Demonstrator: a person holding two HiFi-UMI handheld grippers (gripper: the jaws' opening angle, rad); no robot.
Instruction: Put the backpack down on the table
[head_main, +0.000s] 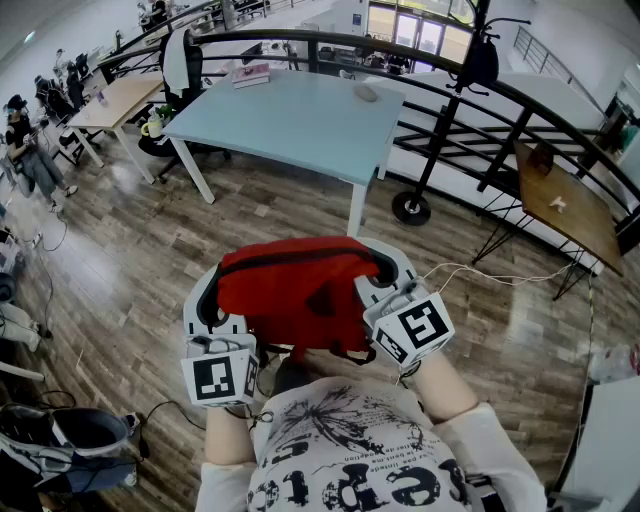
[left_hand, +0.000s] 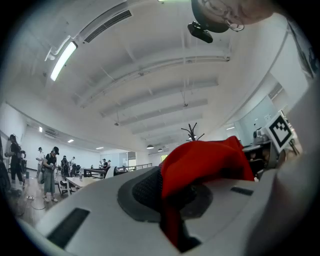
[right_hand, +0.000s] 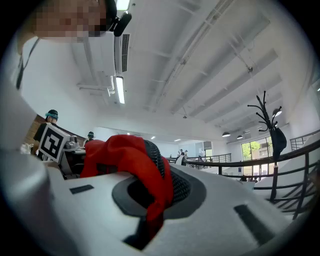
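Observation:
A red backpack (head_main: 295, 290) with black trim hangs in front of the person's chest, stretched between the two grippers, well short of the light blue table (head_main: 300, 115) ahead. My left gripper (head_main: 207, 300) is shut on the bag's left edge; red fabric (left_hand: 200, 165) runs down into its closed jaws. At the bag's right edge my right gripper (head_main: 385, 275) is shut too, with red fabric (right_hand: 132, 157) pinched between its jaws. Both grippers point roughly level, slightly upward.
A pink book (head_main: 251, 73) and a small grey object (head_main: 366, 92) lie on the table's far side. Curved black railing (head_main: 480, 100) runs behind and to the right. A wooden table (head_main: 565, 205) stands at right, a coat stand (head_main: 430, 150) beside the blue table. People sit far left.

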